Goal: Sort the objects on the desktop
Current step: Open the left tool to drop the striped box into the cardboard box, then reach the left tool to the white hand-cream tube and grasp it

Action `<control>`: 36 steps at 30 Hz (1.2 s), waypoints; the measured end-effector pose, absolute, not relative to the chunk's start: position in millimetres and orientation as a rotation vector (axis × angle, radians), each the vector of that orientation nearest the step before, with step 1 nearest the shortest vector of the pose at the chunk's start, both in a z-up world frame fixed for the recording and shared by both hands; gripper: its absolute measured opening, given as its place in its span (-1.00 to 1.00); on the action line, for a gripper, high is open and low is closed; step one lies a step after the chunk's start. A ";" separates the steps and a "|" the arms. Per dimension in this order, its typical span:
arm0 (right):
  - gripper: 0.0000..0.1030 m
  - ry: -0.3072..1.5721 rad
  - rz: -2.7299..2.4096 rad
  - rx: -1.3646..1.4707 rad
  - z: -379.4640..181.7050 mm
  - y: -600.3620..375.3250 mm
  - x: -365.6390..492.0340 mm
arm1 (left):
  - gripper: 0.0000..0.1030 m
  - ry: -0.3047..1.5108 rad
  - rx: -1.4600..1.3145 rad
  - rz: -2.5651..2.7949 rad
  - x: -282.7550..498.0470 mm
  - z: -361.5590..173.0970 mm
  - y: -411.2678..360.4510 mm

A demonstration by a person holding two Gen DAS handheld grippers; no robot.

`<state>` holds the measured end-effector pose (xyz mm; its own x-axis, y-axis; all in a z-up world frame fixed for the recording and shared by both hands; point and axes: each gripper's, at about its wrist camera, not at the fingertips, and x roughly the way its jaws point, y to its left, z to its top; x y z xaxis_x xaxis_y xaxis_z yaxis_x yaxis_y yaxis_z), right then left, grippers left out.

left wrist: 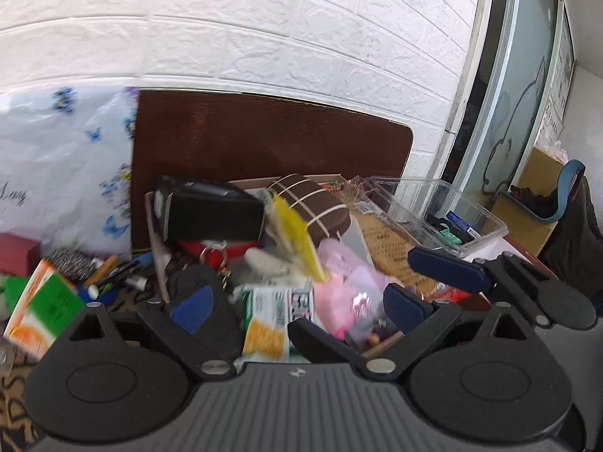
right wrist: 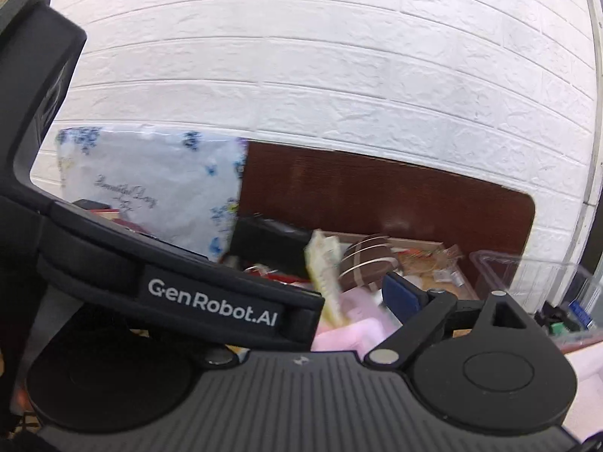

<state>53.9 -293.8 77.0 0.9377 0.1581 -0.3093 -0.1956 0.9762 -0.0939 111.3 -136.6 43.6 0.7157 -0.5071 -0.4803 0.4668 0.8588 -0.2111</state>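
left gripper [left wrist: 297, 303] jaws stand wide, blue pads [left wrist: 192, 307] apart, nothing pressed between them; below the gap sit a green-white carton [left wrist: 275, 316] and a pink bag [left wrist: 346, 293], both blurred. a yellow flat thing [left wrist: 297, 237] shows tilted above the gap, touching no pad that i can see; motion blur hides whether it rests on the pile or is off it. right gripper [left wrist: 437, 290] shows beside it in the left wrist view, blue pads spread wide, empty. in the right wrist view only one right pad [right wrist: 401, 297] shows; the other is hidden behind the left gripper's black body.

landmark: brown striped pouch [left wrist: 312, 203] in the cardboard box [left wrist: 158, 248]. yellow thing is just in front of the pouch, black box [left wrist: 211, 211] just left of it, clear plastic bin [left wrist: 444, 211] right of it with small items inside, too small to name. red keyring [left wrist: 214, 255] in front-left, pens [left wrist: 120, 271] and an orange-green carton [left wrist: 45, 301] further left, cut off at the edge. floral bag [left wrist: 64, 165] far left, dark board [left wrist: 264, 139] behind against the white brick wall [left wrist: 264, 26].
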 end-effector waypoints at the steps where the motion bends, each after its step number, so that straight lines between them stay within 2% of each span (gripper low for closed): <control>1: 0.77 0.307 0.191 -0.119 76.3 -290.4 49.4 | 0.93 0.555 -0.081 -0.533 105.9 42.2 -131.6; 12: 0.77 0.426 0.333 -0.119 22.7 -230.8 5.3 | 0.94 0.641 -0.191 -0.464 54.2 -19.3 -59.2; 16: 0.77 0.498 0.374 -0.071 -2.7 -214.1 1.4 | 0.93 0.718 -0.248 -0.430 53.0 -44.5 -39.3; 21: 0.77 0.545 0.362 -0.088 -28.3 -195.7 7.8 | 0.93 0.693 -0.246 -0.404 65.0 -62.9 -25.0; 24: 0.76 0.564 0.326 -0.131 -38.8 -186.9 13.7 | 0.84 0.726 -0.229 -0.388 82.9 -72.0 -22.0; 26: 0.72 0.575 0.322 -0.143 -43.9 -183.7 16.8 | 0.71 0.751 -0.236 -0.394 93.5 -78.1 -21.6; 30: 0.61 0.618 0.323 -0.130 -51.6 -183.5 24.8 | 0.62 0.780 -0.200 -0.412 106.4 -90.1 -29.3; 31: 0.60 0.626 0.316 -0.131 -53.1 -183.6 26.3 | 0.55 0.764 -0.173 -0.412 107.1 -91.1 -32.3; 33: 0.59 0.636 0.314 -0.132 -55.6 -184.2 28.5 | 0.20 0.745 -0.127 -0.402 107.9 -93.5 -35.0; 34: 0.58 0.640 0.316 -0.132 -56.4 -184.1 29.5 | -0.09 0.743 -0.112 -0.386 109.2 -94.7 -34.4; 35: 0.58 0.643 0.317 -0.132 -57.3 -183.8 30.3 | -0.18 0.737 -0.102 -0.376 110.8 -95.7 -32.4; 36: 0.58 0.645 0.317 -0.135 -57.9 -183.1 31.2 | -0.39 0.738 -0.101 -0.376 112.2 -96.2 -28.9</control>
